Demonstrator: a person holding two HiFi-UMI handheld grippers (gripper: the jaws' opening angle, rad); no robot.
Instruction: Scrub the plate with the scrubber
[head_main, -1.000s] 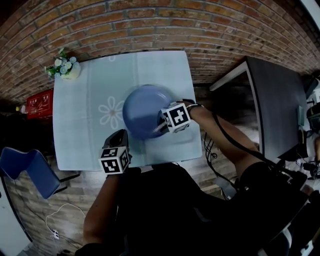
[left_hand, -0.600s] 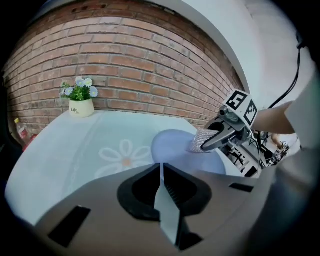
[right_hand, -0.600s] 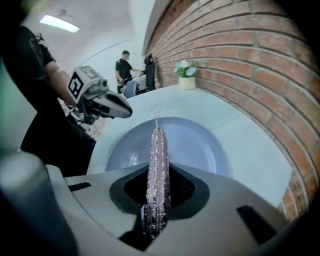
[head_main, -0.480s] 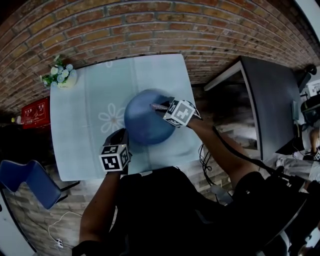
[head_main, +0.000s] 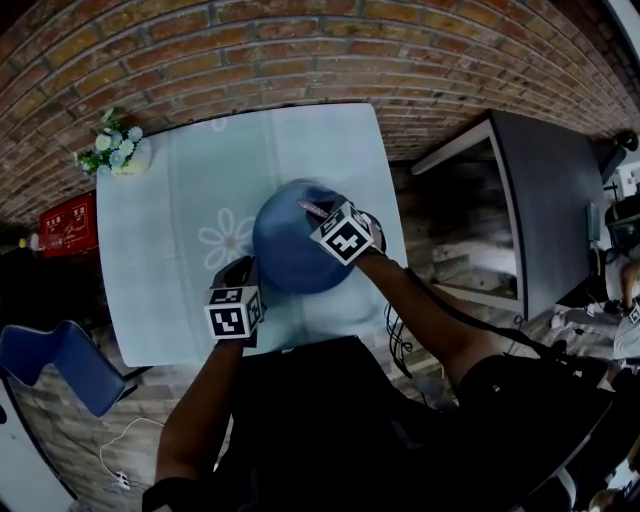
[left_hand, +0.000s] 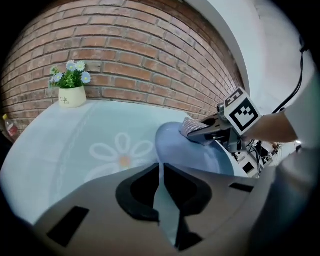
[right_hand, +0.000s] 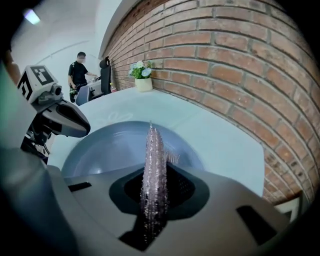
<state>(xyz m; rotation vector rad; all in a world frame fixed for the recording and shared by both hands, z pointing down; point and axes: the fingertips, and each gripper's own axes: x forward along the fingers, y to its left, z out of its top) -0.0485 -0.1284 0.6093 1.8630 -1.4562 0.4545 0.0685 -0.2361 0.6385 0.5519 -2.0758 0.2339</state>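
Grips the glittery scrubber (right_hand: 154, 170) in the right claw (head_main: 318, 213), jaws pressed on its flat faces, thin edge up, long axis running out along the jaws and past their tips. Finds the blue plate (head_main: 285, 255) lying flat on the pale counter (head_main: 160, 230), toward its right side, straight ahead of and below that claw. Sets the left claw (head_main: 240, 272) just beside the plate's near left rim, jaws drawn together with only a sliver of pale cloth showing between them; cannot say whether pinching the cloth or merely over it. Makes the right claw clearly the nearer one for scrubbing. Probably calls for a sweep back across the plate's face. Cannot confirm contact: from the left gripper view, looks to meet the plate near its far rim, yet from the head view sits hidden under the claw body. Loses the plate's near edge behind the right claw's housing. Cannot make out any dirt or suds.
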